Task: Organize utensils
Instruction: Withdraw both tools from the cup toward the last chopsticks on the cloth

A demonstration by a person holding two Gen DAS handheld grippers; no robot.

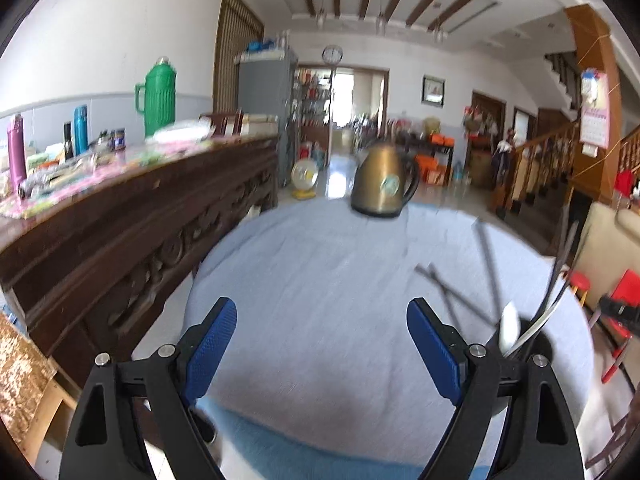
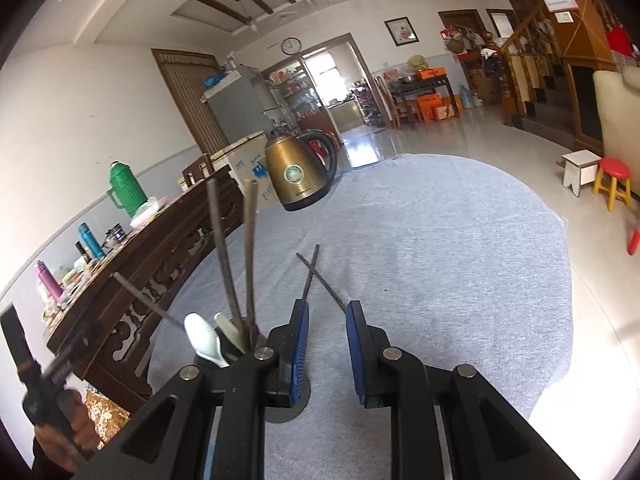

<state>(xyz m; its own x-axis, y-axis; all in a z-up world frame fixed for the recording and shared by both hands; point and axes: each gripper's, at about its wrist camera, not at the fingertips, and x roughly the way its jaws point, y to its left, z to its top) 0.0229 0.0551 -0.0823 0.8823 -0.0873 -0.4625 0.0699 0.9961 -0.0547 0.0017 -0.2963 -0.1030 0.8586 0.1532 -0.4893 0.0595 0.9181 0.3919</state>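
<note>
A dark utensil holder (image 2: 288, 400) stands on the grey-blue tablecloth (image 2: 420, 260), partly hidden behind my right gripper. It holds a white spoon (image 2: 204, 338), a cream spoon (image 2: 230, 330) and dark chopsticks (image 2: 224, 252). Two more dark chopsticks (image 2: 316, 276) lie crossed on the cloth just beyond my right gripper (image 2: 327, 314), which is open and empty above them. In the left wrist view my left gripper (image 1: 322, 320) is open and empty over bare cloth; the holder (image 1: 532, 344) with the white spoon (image 1: 509, 326) is at its right, and the crossed chopsticks (image 1: 452, 292) lie beyond.
A brass electric kettle (image 1: 384, 184) stands at the far side of the table. A carved dark wooden sideboard (image 1: 132, 216) with a green thermos (image 1: 159, 96) and bottles runs along the left. Small stools (image 2: 612, 180) stand on the floor at right.
</note>
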